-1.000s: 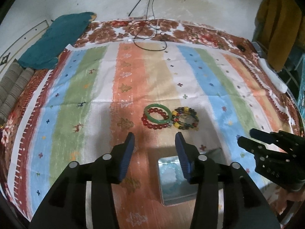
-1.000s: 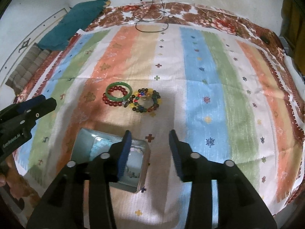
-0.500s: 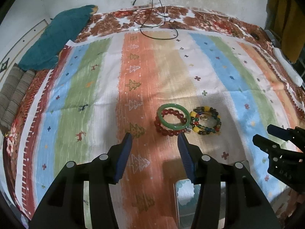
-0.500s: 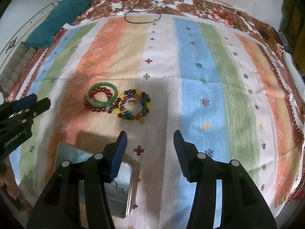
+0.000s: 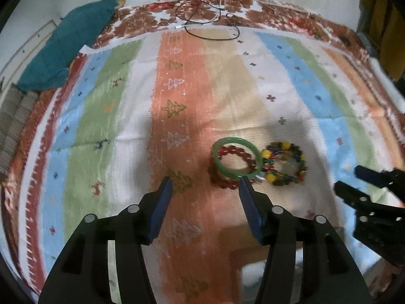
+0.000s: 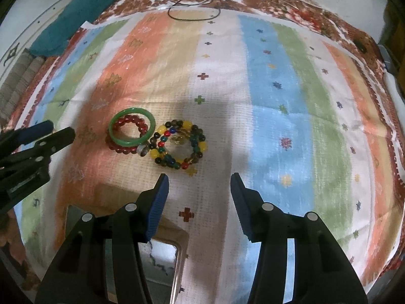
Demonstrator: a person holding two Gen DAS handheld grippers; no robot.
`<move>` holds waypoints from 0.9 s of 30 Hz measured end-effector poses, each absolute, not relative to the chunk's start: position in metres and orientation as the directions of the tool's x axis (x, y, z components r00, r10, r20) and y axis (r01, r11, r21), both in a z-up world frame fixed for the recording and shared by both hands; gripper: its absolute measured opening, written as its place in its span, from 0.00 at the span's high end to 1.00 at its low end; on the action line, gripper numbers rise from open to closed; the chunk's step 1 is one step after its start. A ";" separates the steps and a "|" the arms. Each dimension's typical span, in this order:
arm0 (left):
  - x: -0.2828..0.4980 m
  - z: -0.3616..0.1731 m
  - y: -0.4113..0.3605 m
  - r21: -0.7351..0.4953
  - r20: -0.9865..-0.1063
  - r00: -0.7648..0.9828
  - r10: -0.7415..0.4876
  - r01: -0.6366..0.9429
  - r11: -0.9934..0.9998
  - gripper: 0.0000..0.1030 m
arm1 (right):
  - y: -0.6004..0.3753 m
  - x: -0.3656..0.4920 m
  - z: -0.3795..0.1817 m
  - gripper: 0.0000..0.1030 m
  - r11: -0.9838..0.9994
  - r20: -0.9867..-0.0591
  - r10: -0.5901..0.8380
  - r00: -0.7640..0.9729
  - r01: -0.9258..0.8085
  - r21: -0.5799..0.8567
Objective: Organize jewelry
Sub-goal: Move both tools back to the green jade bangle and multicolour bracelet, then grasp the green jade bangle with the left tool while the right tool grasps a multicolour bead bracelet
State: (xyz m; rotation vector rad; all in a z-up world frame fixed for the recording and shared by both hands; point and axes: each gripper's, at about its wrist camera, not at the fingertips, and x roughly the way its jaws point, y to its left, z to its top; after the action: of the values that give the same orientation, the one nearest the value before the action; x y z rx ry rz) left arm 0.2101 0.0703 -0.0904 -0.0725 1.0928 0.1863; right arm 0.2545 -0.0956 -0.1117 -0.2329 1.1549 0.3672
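A green bangle (image 5: 236,157) lies over a red bead bracelet (image 5: 222,178) on the striped cloth, with a multicoloured bead bracelet (image 5: 284,163) touching its right side. All three show in the right wrist view: the bangle (image 6: 131,126), the red beads (image 6: 126,149), the multicoloured beads (image 6: 181,147). My left gripper (image 5: 205,186) is open and empty, just short of the bangle. My right gripper (image 6: 198,185) is open and empty, just short of the multicoloured beads. A metal box (image 6: 162,261) sits below, partly hidden by my fingers.
The striped cloth (image 5: 106,116) covers a bed. A teal pillow (image 5: 68,43) lies at the far left and a black cable (image 5: 210,22) at the far edge. Each gripper shows in the other's view, the right one (image 5: 354,179) and the left one (image 6: 58,131).
Both grippers have moved forward toward the bracelets, which now look larger and nearer. The metal box has slid down out of most of both views. Both stay open.
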 end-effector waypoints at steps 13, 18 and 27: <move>0.236 -0.112 0.072 0.052 -0.904 0.411 0.115 -0.161 0.986 0.47 | -0.089 0.279 -0.137 0.51 0.922 -0.942 0.133 0.307 -0.386 0.005; 0.246 -0.121 0.076 0.026 -0.914 0.395 0.089 -0.162 0.986 0.47 | -0.085 0.285 -0.143 0.51 0.921 -0.946 0.129 0.297 -0.389 0.004; 0.264 -0.138 0.080 0.014 -0.927 0.367 0.072 -0.160 0.987 0.51 | -0.080 0.296 -0.150 0.57 0.920 -0.953 0.129 0.275 -0.391 0.011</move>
State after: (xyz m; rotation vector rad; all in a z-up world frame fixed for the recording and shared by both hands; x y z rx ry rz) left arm 0.2637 0.0795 -0.1384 -0.0834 1.1862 0.1495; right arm 0.2958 -0.0803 -0.1500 -0.2439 1.2468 0.3542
